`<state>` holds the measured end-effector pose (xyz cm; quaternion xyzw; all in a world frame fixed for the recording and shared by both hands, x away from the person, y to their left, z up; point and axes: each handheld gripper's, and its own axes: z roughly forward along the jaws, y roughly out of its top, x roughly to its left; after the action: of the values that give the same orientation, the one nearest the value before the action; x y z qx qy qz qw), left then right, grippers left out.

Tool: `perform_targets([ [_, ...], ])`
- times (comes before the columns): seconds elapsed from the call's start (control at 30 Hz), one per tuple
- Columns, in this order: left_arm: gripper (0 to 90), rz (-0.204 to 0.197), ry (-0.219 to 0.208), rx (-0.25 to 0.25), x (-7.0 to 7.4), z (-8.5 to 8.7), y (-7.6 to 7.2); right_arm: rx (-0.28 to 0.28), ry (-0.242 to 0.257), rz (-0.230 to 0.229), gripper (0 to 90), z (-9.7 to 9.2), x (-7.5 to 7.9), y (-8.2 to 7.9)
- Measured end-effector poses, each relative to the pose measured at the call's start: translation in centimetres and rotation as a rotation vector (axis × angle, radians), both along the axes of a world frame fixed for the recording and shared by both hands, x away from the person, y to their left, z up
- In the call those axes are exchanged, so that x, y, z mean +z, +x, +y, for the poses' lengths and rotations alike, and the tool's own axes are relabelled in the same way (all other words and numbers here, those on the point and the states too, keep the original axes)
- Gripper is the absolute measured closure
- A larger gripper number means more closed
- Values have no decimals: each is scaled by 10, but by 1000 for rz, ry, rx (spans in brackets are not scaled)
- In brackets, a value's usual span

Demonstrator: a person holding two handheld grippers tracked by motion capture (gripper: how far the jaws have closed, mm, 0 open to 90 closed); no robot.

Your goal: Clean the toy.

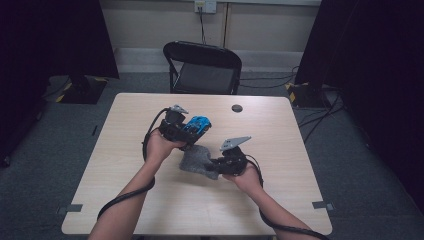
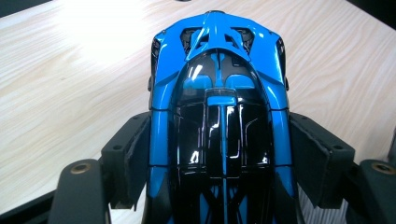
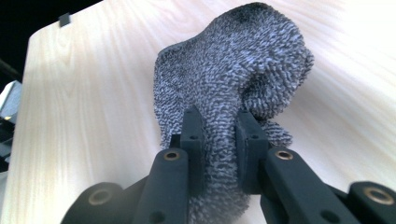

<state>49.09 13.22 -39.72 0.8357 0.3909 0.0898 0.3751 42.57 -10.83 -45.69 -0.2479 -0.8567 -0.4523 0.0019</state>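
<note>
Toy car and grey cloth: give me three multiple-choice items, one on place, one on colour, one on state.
1. Where is the small dark disc?
A. on the table near its far edge
B. on the chair
C. on the floor

2. What colours is the toy car?
A. red and white
B. blue and black
C. all yellow

3. How do the right gripper fingers stand?
A. wide open
B. pinched on the grey cloth
C. closed on nothing

Key: 1 A, it lies on the wood beyond the hands; 2 B, blue body, glossy black top; 3 B, cloth bunches between them.
</note>
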Motion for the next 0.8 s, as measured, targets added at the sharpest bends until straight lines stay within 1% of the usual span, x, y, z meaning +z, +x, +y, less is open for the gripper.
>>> perform_targets([
  [0.07,283,4,0,4,-1,7,-2,-29,-7,-7,766,-8,2,2],
  [0.23,283,10,10,17,-4,20,-7,-81,-15,-14,766,-26,3,8],
  [0.3,283,15,12,23,-5,24,-8,-105,-5,-13,765,-33,4,10],
  [0.37,283,11,14,30,-5,29,-9,-123,-10,-16,765,-39,5,11],
  [0.47,283,7,12,32,-5,33,-11,-137,-26,-23,765,-44,7,13],
  [0.5,283,2,14,33,-4,35,-12,-141,-27,-25,765,-46,9,13],
  [0.53,283,5,11,36,-5,36,-12,-148,-22,-28,765,-49,10,14],
  [0.63,283,12,31,34,-6,38,-14,-171,-15,-29,765,-56,12,15],
  [0.67,283,12,31,34,-6,38,-14,-182,-20,-31,764,-59,12,15],
  [0.73,283,11,38,30,-9,41,-16,-200,-12,-28,764,-66,12,16],
  [0.8,283,14,46,32,-12,43,-17,-233,-16,-29,761,-76,11,17],
])
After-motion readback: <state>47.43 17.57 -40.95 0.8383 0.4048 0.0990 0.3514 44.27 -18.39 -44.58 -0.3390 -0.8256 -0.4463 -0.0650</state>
